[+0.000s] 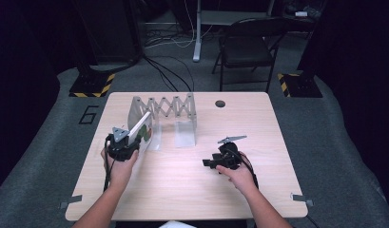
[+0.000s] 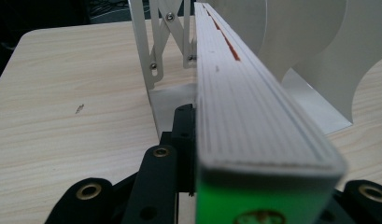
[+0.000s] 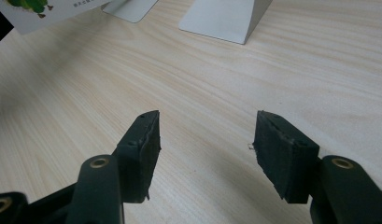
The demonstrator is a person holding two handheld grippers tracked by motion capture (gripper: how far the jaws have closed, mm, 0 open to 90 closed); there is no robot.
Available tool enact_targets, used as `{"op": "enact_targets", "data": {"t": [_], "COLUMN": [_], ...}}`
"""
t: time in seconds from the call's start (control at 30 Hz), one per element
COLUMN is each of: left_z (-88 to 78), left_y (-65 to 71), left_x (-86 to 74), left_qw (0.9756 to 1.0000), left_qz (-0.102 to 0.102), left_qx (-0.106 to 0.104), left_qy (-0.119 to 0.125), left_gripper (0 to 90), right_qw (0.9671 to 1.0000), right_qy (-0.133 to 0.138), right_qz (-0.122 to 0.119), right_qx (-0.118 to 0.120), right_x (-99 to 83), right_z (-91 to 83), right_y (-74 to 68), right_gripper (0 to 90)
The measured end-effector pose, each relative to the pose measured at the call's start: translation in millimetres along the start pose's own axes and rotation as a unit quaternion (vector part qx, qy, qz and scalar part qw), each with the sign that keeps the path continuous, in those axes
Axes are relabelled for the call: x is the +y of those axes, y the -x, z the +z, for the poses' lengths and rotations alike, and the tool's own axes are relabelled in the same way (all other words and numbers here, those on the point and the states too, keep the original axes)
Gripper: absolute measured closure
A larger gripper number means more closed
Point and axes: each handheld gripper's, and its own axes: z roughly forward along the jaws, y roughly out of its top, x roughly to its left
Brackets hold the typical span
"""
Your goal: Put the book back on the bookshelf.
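A white accordion book rack stands at the back of the wooden table, its dividers upright. My left gripper is shut on a thin book with a white and green cover, held on edge at the rack's left end. In the left gripper view the book's page edge runs forward between a lattice arm and a curved divider; one black finger presses its left side. My right gripper rests low over the table right of centre, open, with nothing between its pads. The book's corner appears at upper left there.
Two rack feet lie flat on the table ahead of the right gripper. A cable hole sits near the back edge. A folding chair and striped stand bases are on the floor behind.
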Motion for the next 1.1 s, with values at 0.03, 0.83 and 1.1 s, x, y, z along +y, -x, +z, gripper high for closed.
{"op": "enact_targets", "data": {"t": [0.03,0.83,1.1], "left_z": [1.2,37.0,42.9], "left_y": [0.8,7.5,5.9], "left_x": [0.6,9.7,8.8], "left_qw": [1.0000,0.9991,0.9987], "left_qz": [0.000,0.014,0.012], "left_qx": [0.001,0.021,0.020], "left_qy": [-0.001,-0.034,-0.044], "left_gripper": [75.6,74.3,73.3], "right_qw": [1.0000,0.9991,0.9988], "right_qy": [0.005,0.026,0.027], "right_qz": [-0.001,0.035,0.041], "right_qx": [0.001,-0.001,-0.008], "right_x": [-0.8,-19.4,-23.5], "right_z": [-0.5,-26.1,-30.1], "right_y": [0.1,-1.4,0.4], "right_gripper": [40.9,40.9,40.9]}}
